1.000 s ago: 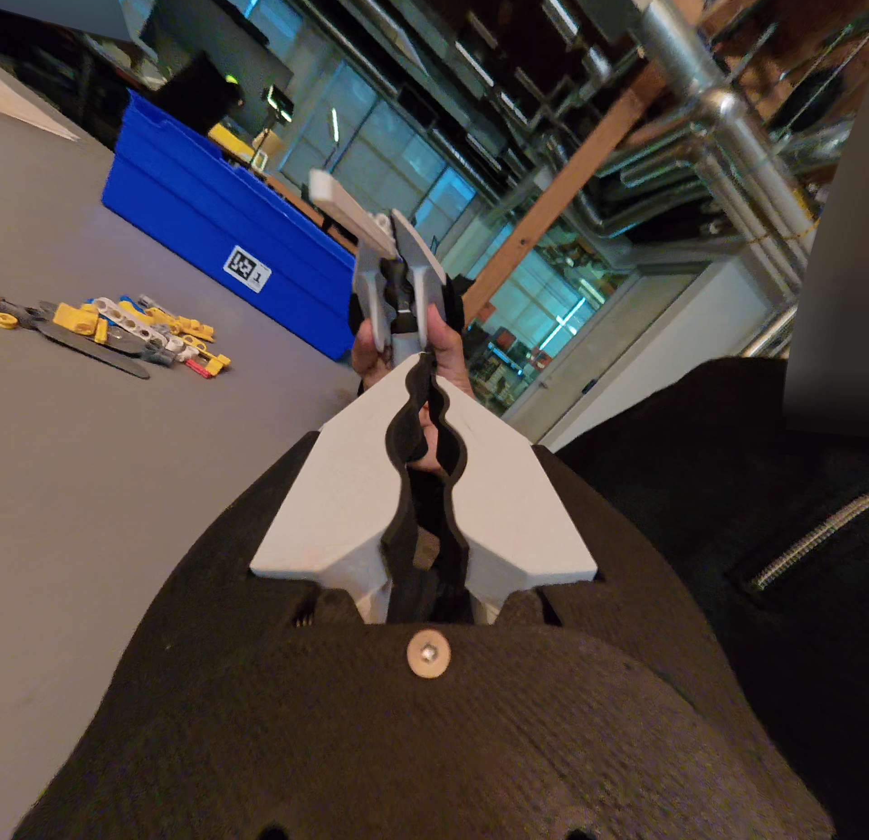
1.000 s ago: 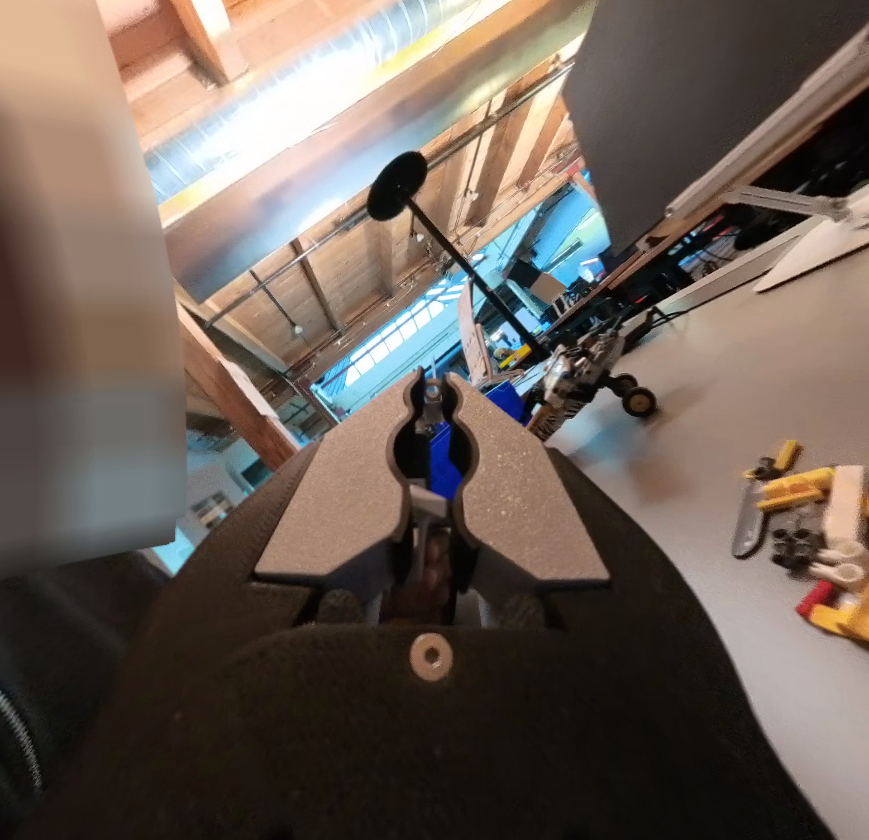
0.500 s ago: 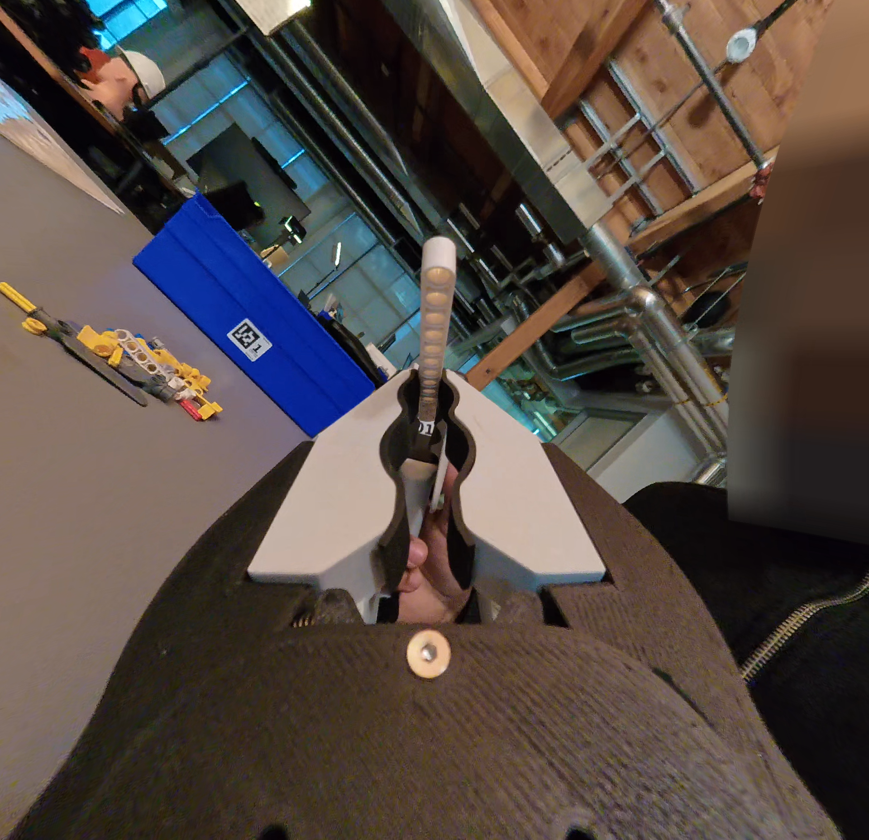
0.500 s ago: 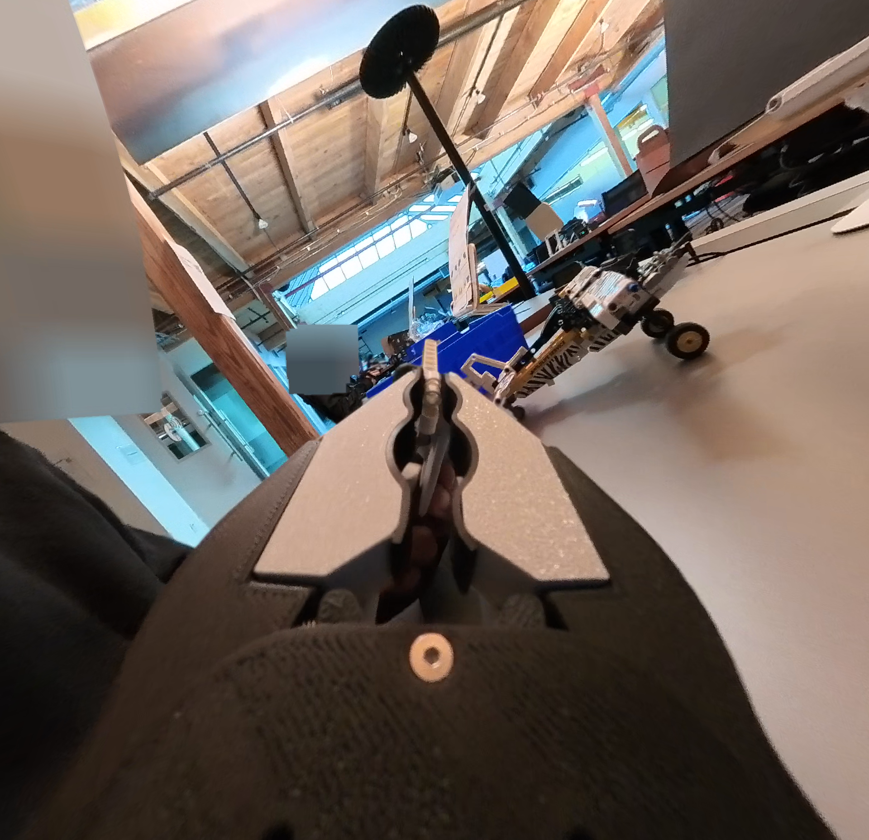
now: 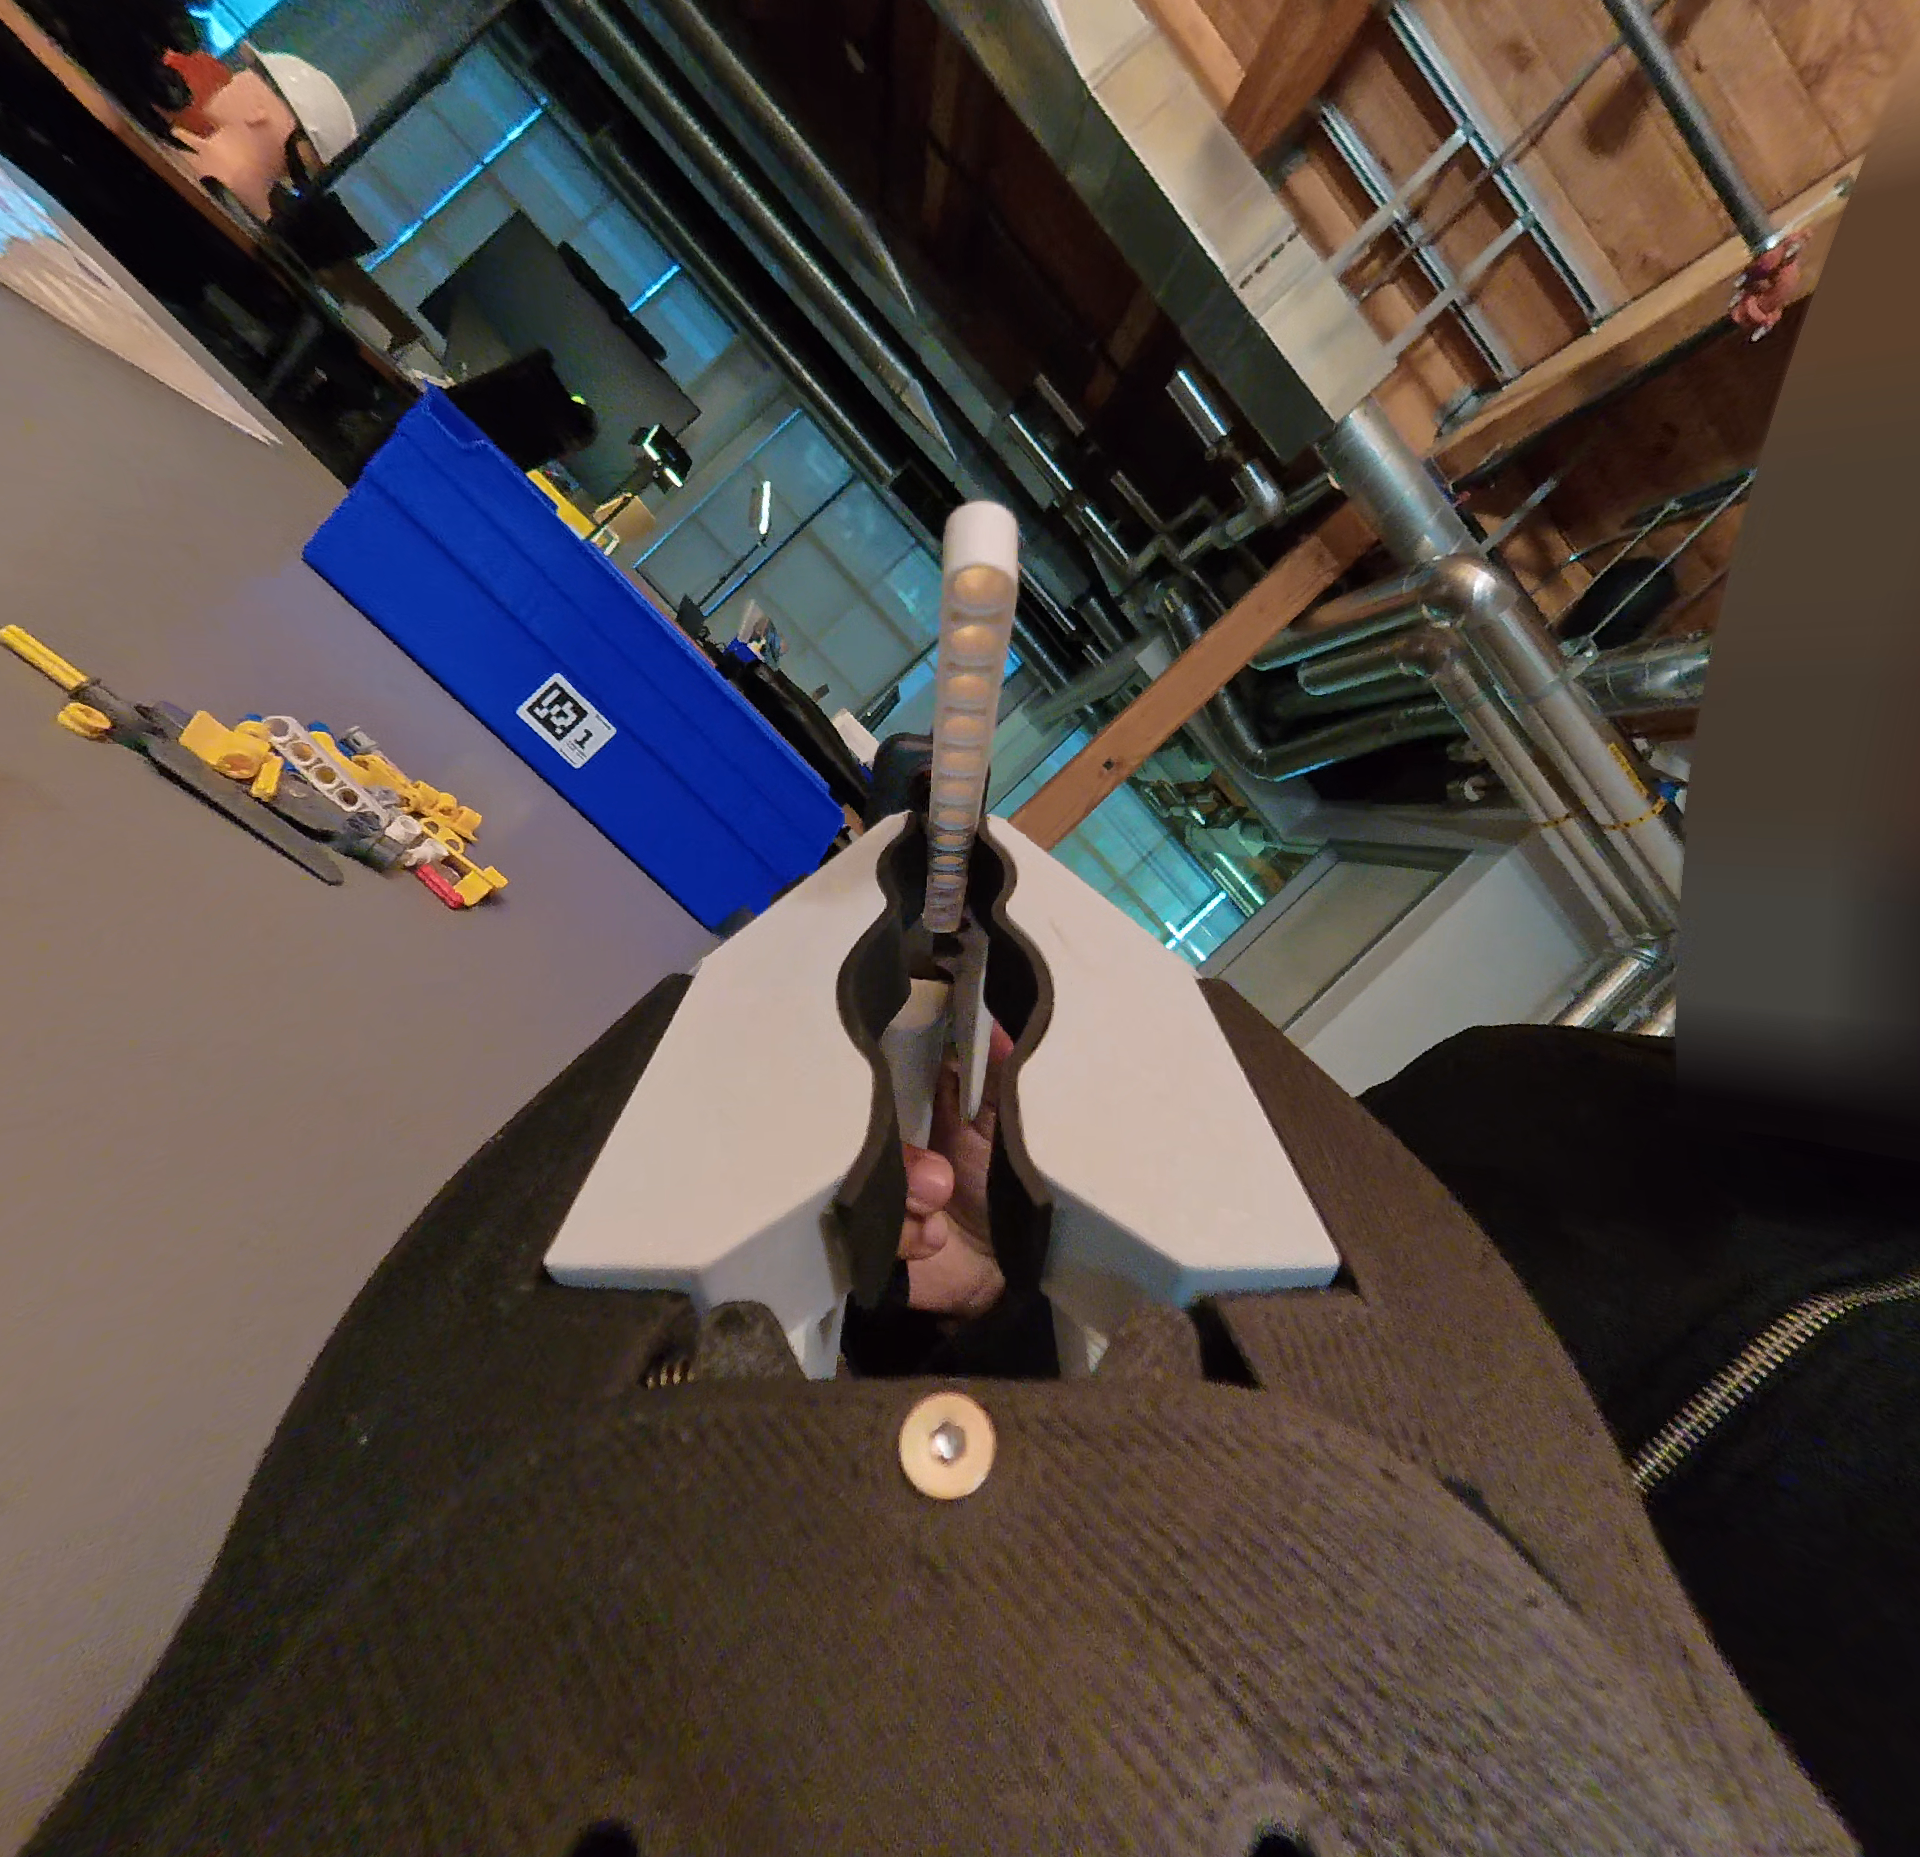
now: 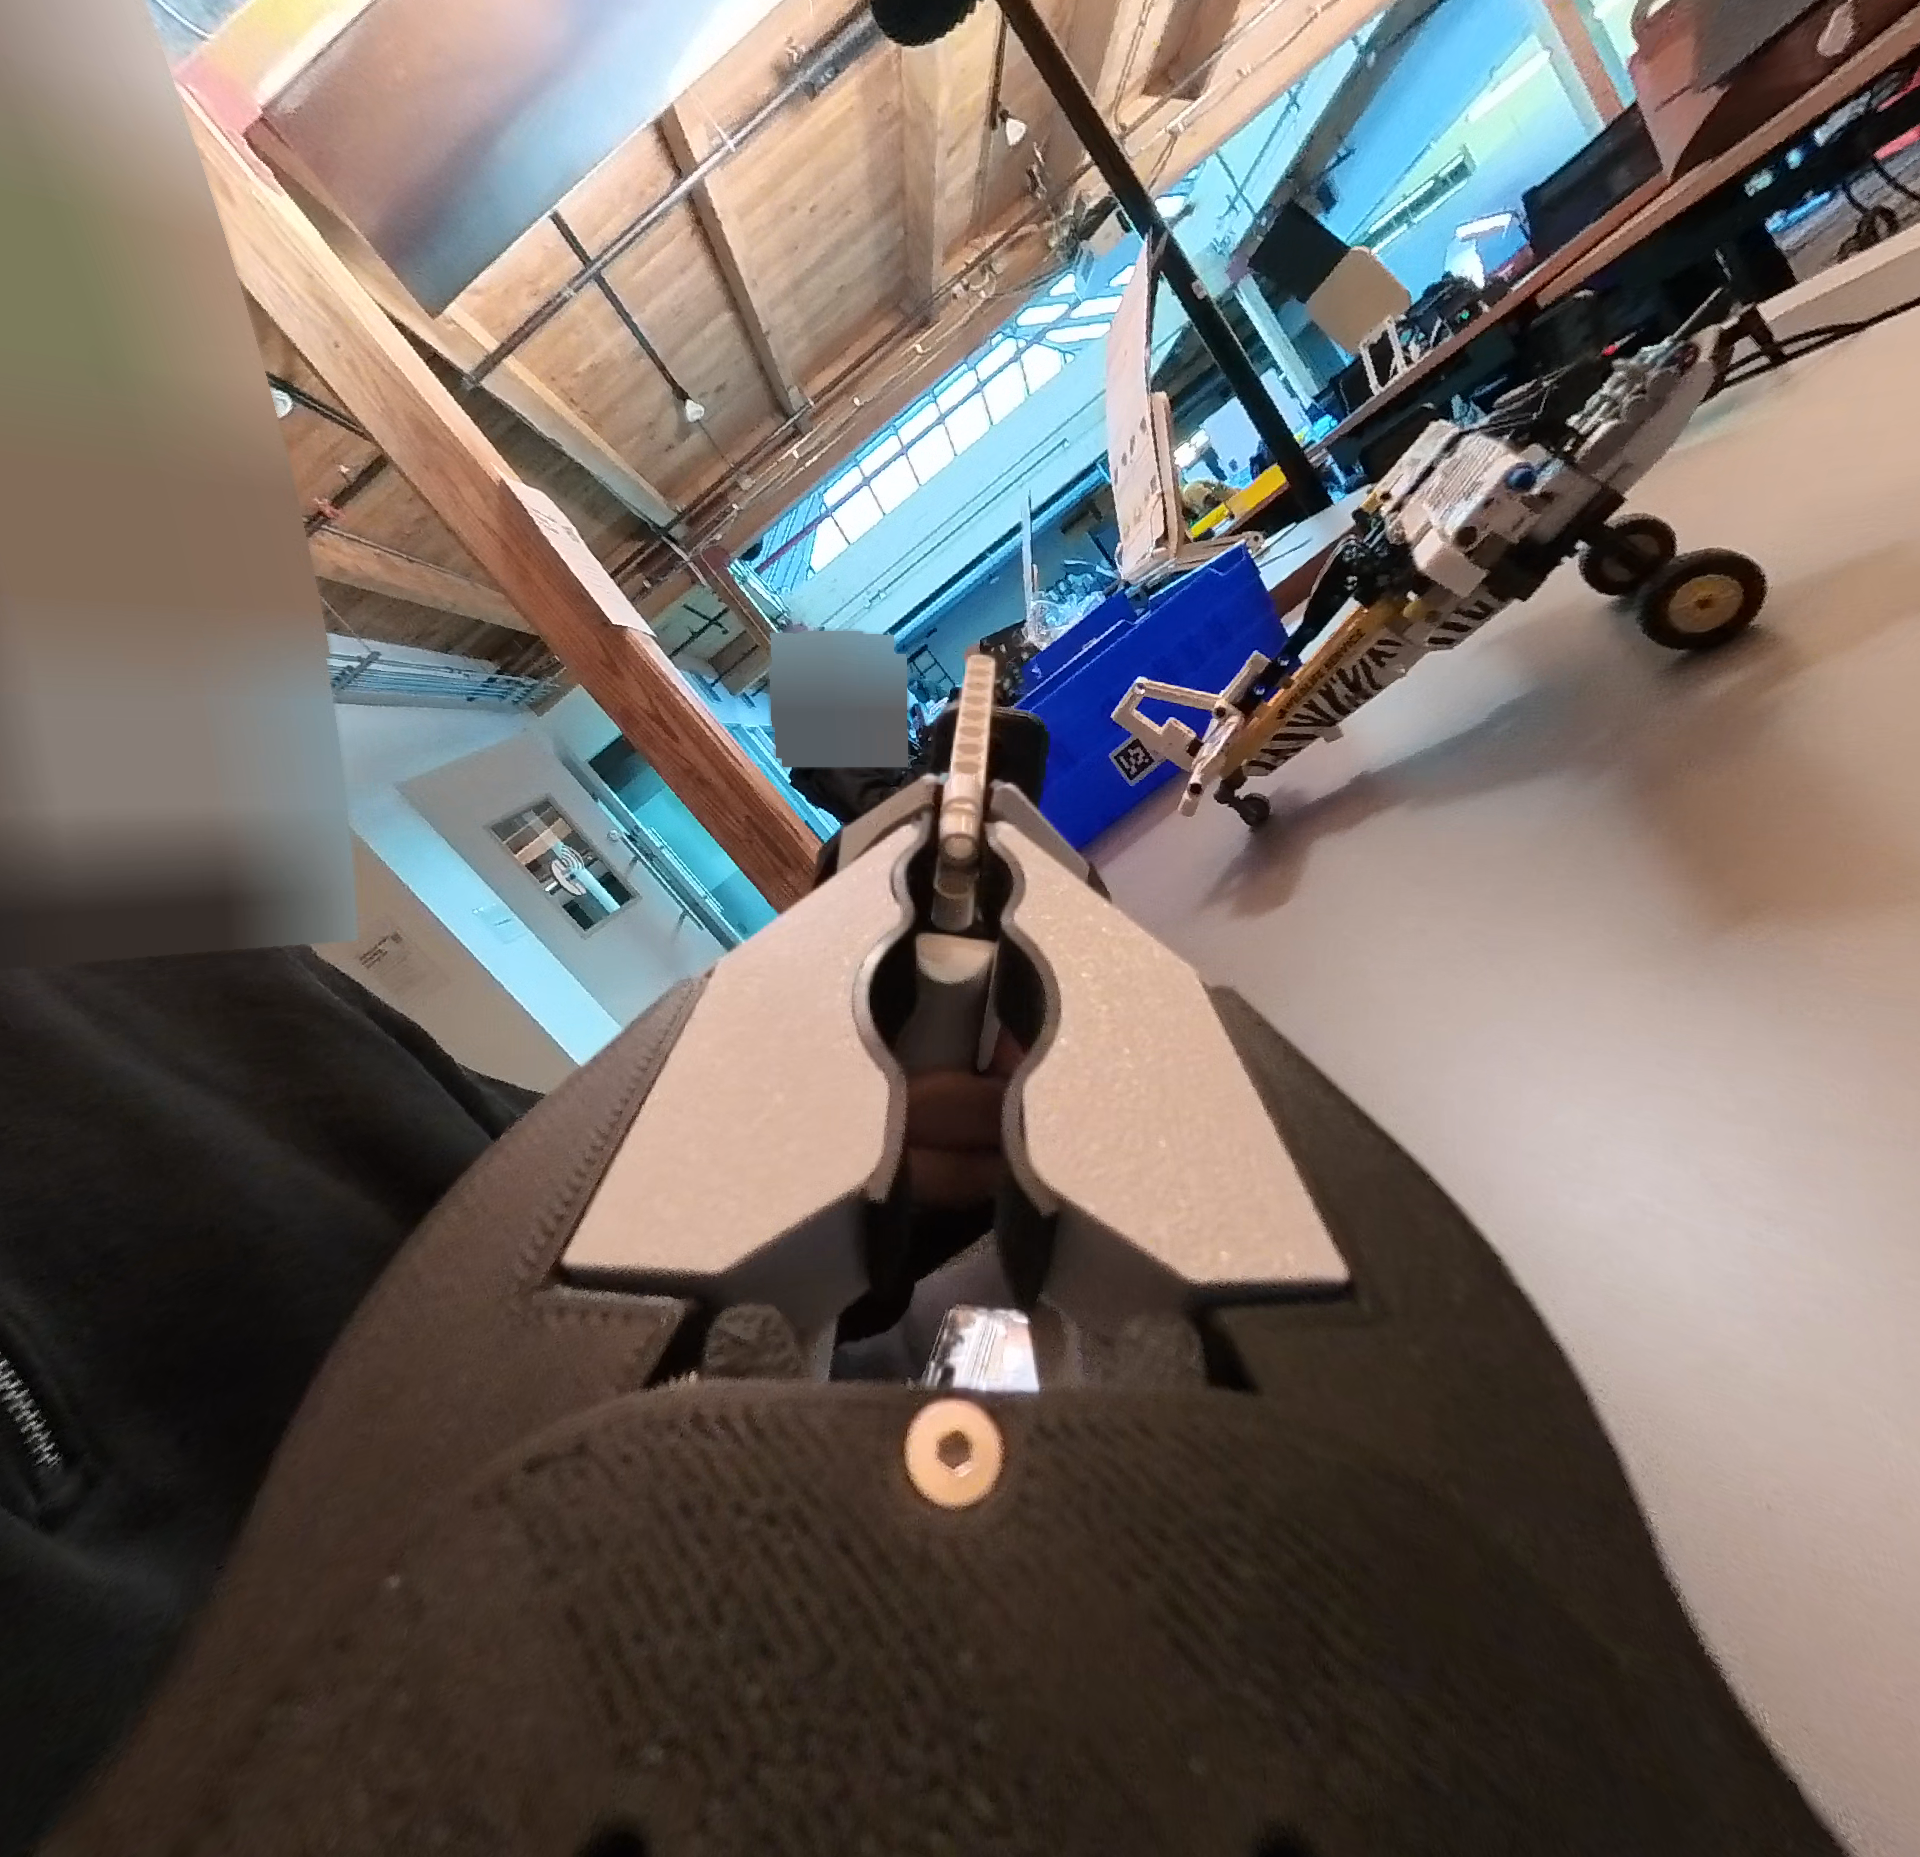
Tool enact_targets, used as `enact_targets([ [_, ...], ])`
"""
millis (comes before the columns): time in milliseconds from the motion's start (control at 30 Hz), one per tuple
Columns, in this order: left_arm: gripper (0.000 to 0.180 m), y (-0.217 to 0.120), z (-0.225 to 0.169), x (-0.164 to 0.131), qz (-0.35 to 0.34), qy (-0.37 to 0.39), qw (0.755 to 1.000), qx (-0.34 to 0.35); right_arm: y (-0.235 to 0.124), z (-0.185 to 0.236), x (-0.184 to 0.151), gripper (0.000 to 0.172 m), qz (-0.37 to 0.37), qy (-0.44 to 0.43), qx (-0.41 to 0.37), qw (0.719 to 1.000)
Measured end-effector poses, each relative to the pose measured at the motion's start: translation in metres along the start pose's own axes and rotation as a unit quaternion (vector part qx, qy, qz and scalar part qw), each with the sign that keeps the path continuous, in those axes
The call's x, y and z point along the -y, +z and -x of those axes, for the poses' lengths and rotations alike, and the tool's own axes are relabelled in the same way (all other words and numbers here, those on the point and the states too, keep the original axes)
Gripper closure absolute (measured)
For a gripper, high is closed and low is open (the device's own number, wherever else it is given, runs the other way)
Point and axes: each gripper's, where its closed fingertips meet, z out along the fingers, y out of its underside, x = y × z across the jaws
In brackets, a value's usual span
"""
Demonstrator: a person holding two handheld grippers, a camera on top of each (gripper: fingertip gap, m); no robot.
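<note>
In the left wrist view a white beam with a row of holes [image 5: 971, 664] stands up between the tips of my left gripper [image 5: 951, 841], which is shut on its lower part. In the right wrist view the same beam [image 6: 975, 711] rises from the tips of my right gripper [image 6: 961, 820], which is shut on its lower end, where a grey pin shows. Both grippers are held in the air above the grey table [image 5: 208, 1080]. Through each gripper's gap I see the other gripper's finger [image 5: 914, 1059] [image 6: 940, 1007] and a hand [image 5: 940, 1184].
A blue bin [image 5: 582, 685] and a pile of yellow, grey and white building pieces [image 5: 312, 779] lie on the table to the left. In the right wrist view a wheeled model with zebra stripes [image 6: 1455, 529] stands by the blue bin [image 6: 1143, 706]. A dark jacket fills the near corners. Only a small space, under 4 cm, lies between the two pairs of fingers.
A second ago my left jaws were closed on nothing, and the right gripper held the beam ahead of them. The beam has since come between the left tips. Both grippers tilted upward.
</note>
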Motion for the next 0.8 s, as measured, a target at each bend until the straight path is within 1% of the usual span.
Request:
enact_targets([
  [100,0.177,0.001,0.000,-0.004,0.016,0.016,1.000,0.005,-0.004,0.001,0.000,0.167,0.011,-0.004,0.000,1.000],
  [233,0.175,0.006,-0.007,-0.009,0.035,0.063,0.997,0.007,-0.007,0.006,0.004,0.168,-0.013,0.024,0.030,0.999],
  [333,0.174,0.006,-0.008,-0.009,0.036,0.063,0.997,0.006,-0.006,0.007,0.006,0.168,-0.032,0.030,0.030,0.999],
  [500,0.175,0.009,-0.014,-0.007,-0.003,0.047,0.999,-0.003,-0.008,0.012,0.013,0.168,-0.084,0.035,0.040,0.995],
  [600,0.174,0.008,-0.015,-0.006,-0.011,0.040,0.999,-0.010,-0.006,0.012,0.015,0.168,-0.104,0.046,0.044,0.993],
  [733,0.175,0.007,-0.015,-0.006,-0.008,0.050,0.999,-0.004,-0.006,0.010,0.017,0.168,-0.129,0.078,0.055,0.987],
  [800,0.175,0.007,-0.013,-0.008,0.002,0.067,0.998,0.009,-0.008,0.009,0.021,0.169,-0.142,0.089,0.059,0.984],
])
